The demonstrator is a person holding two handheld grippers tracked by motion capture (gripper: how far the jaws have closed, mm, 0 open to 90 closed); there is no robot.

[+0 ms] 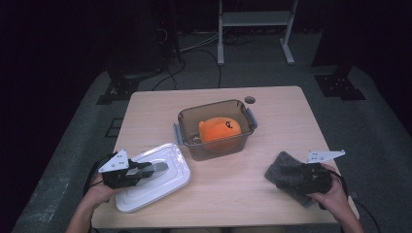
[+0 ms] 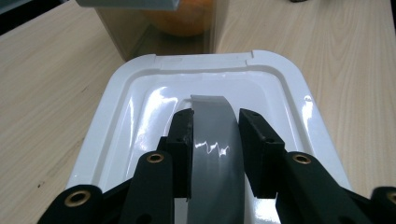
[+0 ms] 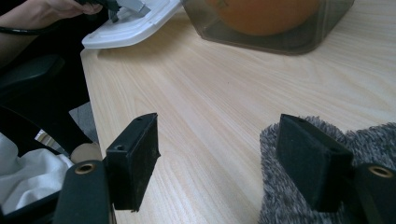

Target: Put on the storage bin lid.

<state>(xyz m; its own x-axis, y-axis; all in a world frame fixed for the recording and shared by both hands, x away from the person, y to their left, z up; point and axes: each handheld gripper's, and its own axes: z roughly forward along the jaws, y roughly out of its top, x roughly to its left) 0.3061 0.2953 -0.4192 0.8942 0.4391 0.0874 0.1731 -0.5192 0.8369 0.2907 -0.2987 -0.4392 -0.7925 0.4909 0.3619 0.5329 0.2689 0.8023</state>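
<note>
A white lid [image 1: 172,180] lies flat at the table's front left, with a grey handle [image 1: 159,167] along its middle. My left gripper [image 1: 148,170] is shut on that handle [image 2: 212,158], one black pad [image 2: 182,135] against each side, over the lid's white rim [image 2: 140,93]. Mid-table stands a clear brown container [image 1: 187,119] holding an orange plush toy [image 1: 221,131]. At the front right my right gripper [image 1: 290,179] is open above a fuzzy grey cloth [image 1: 284,165]. In the right gripper view its jaws [image 3: 219,154] stand wide, the right one over the cloth [image 3: 289,200].
The container's wall [image 3: 299,42] and the orange toy [image 3: 266,14] rise ahead of the right gripper. A small round hole [image 1: 249,100] sits near the table's back edge. A white metal stand [image 1: 255,19] and cables are on the floor behind.
</note>
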